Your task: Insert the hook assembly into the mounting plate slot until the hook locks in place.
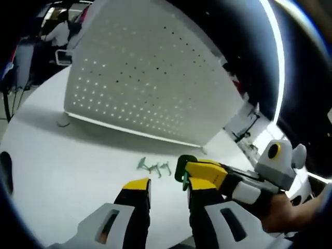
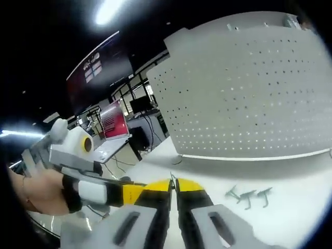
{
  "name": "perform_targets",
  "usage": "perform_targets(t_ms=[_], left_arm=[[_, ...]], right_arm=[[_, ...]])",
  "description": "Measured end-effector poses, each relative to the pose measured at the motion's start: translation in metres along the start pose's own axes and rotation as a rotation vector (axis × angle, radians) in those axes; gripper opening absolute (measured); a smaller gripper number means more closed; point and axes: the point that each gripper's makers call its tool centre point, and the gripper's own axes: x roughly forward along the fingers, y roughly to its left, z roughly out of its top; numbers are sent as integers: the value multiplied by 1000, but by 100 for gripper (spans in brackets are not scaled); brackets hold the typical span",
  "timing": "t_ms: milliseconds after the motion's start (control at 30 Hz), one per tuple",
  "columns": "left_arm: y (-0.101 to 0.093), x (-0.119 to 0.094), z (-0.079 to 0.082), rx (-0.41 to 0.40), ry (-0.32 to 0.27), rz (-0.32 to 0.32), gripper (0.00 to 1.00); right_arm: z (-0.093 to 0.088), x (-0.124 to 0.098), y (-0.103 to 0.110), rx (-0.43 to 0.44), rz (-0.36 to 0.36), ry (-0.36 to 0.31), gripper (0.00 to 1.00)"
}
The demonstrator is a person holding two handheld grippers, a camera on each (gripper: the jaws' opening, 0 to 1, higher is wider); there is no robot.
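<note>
The right gripper (image 1: 199, 174), its yellow-tipped jaws clenched together, pinches a small green hook (image 1: 181, 167) that looks light, rigid and slippery, best taken by its flat body. The left gripper (image 1: 168, 189) hangs just beside it, jaws released and holding nothing. About three more green hooks (image 2: 249, 195) lie mid-surface on the white table (image 1: 57, 176), near the foot of one upright perforated mounting plate (image 1: 150, 78).

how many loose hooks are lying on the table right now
3, as far as the blur allows. The hooks lie in a short row on the white table before the perforated mounting plate. One more green piece sits at the right gripper fingers.
</note>
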Motion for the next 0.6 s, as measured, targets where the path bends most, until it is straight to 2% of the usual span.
perform_targets(t_ms=[267,400,600], left_arm=[[-4,-2,6,23,-18,-30,14],[-5,0,6,35,-10,-41,14],[-7,-2,7,115,-5,-9,14]], right_arm=[[1,1,8,-1,26,-16,0],[1,0,8,-21,24,-16,0],[2,-1,11,-80,22,-7,0]])
